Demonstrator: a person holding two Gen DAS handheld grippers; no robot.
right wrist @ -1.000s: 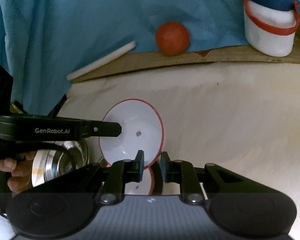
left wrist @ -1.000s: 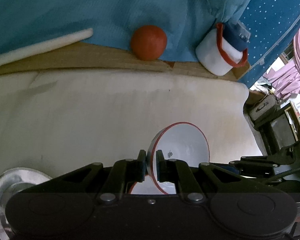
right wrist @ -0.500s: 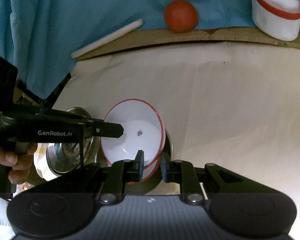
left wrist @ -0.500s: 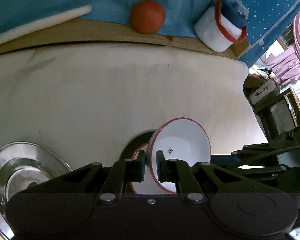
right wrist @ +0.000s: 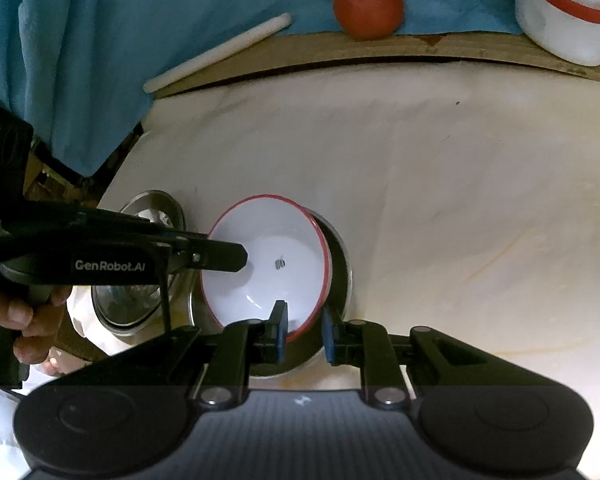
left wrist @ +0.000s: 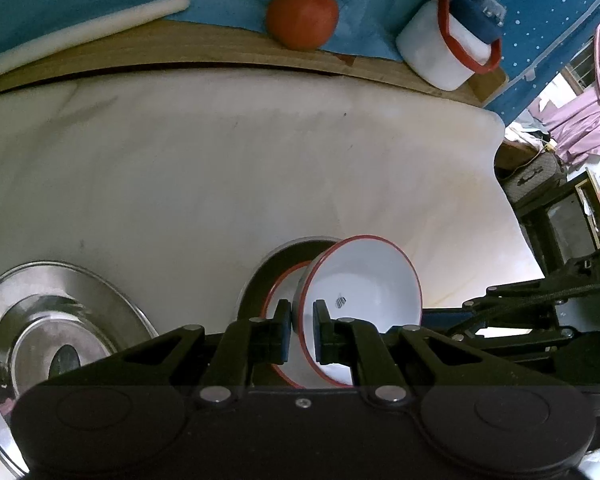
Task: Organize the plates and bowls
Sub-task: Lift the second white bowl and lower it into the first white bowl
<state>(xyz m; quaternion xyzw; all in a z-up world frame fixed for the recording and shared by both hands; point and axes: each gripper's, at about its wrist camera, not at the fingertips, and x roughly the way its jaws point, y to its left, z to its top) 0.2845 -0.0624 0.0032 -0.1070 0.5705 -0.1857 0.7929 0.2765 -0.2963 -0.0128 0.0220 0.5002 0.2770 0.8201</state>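
While both hand-held grippers, left [left wrist: 302,320] and right [right wrist: 303,326], pinch its rim, the red-rimmed bowl [right wrist: 266,260] hangs tilted over the steel bowl [right wrist: 338,276], stacking unfinished; steel plate [left wrist: 60,320] beside it awaits.

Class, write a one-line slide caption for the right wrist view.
Both grippers pinch the rim of a white bowl over a steel pan.
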